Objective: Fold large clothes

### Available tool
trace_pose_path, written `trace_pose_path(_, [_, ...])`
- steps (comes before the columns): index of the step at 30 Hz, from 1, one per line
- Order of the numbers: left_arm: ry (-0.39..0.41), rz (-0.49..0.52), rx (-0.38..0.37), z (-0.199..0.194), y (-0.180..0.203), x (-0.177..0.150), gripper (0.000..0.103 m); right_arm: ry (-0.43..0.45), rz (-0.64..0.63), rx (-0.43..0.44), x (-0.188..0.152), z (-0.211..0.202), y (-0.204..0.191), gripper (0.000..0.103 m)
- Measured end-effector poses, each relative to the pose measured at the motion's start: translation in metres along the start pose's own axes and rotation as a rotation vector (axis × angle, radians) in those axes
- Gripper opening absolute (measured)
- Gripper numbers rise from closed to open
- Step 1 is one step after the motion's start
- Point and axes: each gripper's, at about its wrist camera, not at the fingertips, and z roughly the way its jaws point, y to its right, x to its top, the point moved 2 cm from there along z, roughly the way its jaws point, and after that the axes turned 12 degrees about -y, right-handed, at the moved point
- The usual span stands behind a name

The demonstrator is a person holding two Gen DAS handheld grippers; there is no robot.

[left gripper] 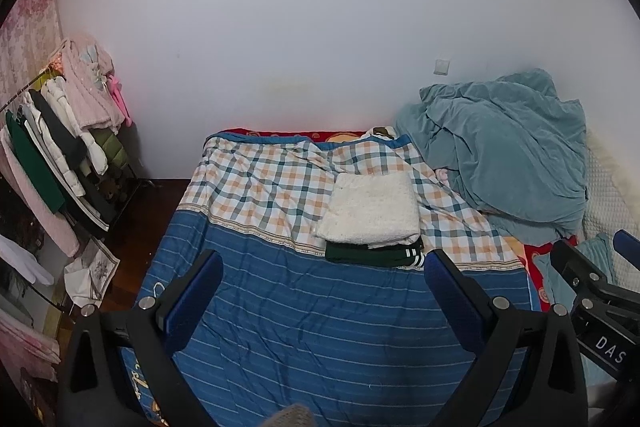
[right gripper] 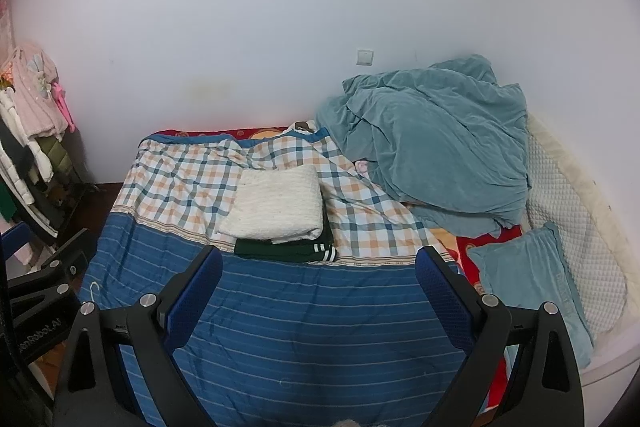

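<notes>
A folded cream knit garment [left gripper: 372, 213] lies on top of a folded dark green garment with white stripes [left gripper: 376, 254] on the bed, where the plaid and blue striped parts of the cover [left gripper: 304, 327] meet. Both also show in the right wrist view: the cream one [right gripper: 276, 205] and the green one [right gripper: 286, 250]. My left gripper [left gripper: 324, 271] is open and empty above the blue striped cover, short of the stack. My right gripper [right gripper: 318, 267] is open and empty, beside the left one, just short of the stack.
A crumpled teal blanket [right gripper: 432, 143] is heaped at the back right against the white wall. A teal pillow [right gripper: 532, 279] and a quilted white headboard [right gripper: 572, 211] lie at the right. A rack of hanging clothes [left gripper: 60, 155] stands left of the bed.
</notes>
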Motion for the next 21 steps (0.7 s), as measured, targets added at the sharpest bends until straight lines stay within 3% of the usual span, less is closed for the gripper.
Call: trace_pose_path(21, [0.019, 0.006, 0.008, -0.005, 0.003, 0.008, 0.103, 0.022, 0.023, -0.006, -0.008, -0.014, -0.008, 0.099])
